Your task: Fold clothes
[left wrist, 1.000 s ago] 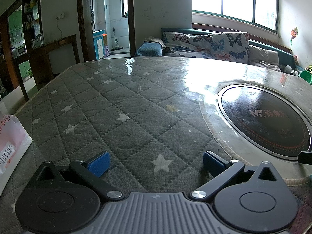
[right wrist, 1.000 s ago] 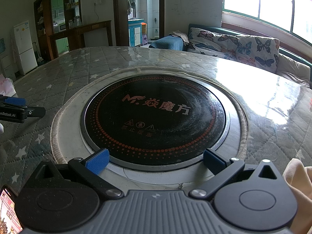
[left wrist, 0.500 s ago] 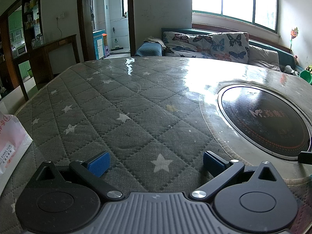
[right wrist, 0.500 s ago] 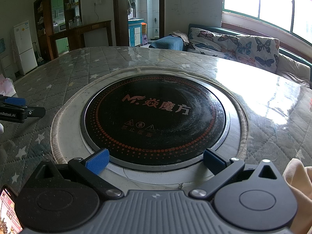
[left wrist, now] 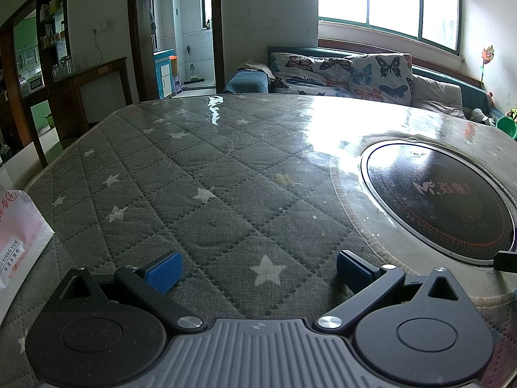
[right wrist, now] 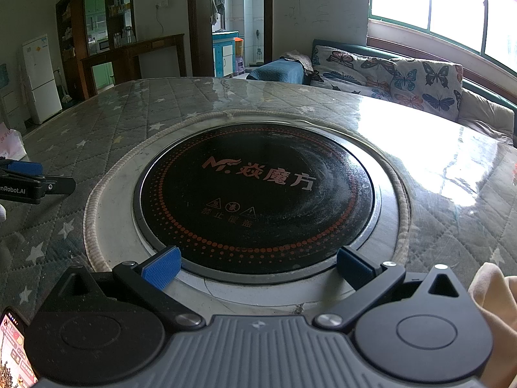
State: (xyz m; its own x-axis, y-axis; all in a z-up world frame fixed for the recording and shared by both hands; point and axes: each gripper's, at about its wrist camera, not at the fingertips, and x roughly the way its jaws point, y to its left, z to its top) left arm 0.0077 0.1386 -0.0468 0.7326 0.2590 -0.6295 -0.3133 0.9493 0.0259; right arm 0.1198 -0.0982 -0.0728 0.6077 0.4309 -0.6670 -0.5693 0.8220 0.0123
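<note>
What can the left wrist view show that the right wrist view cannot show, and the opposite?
Only the left wrist view shows the open left gripper from behind and a green bucket. Only the right wrist view shows the cream garment, a phone, a white fridge and the open right gripper. Both show the round cooktop, the quilted table cover and the butterfly cushions.

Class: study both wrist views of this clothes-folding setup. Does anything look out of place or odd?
Yes. The only garment, a cream cloth, sits bunched at the table's near right edge. Both the left claw and right claw are open and empty. A phone lies nearby.
</note>
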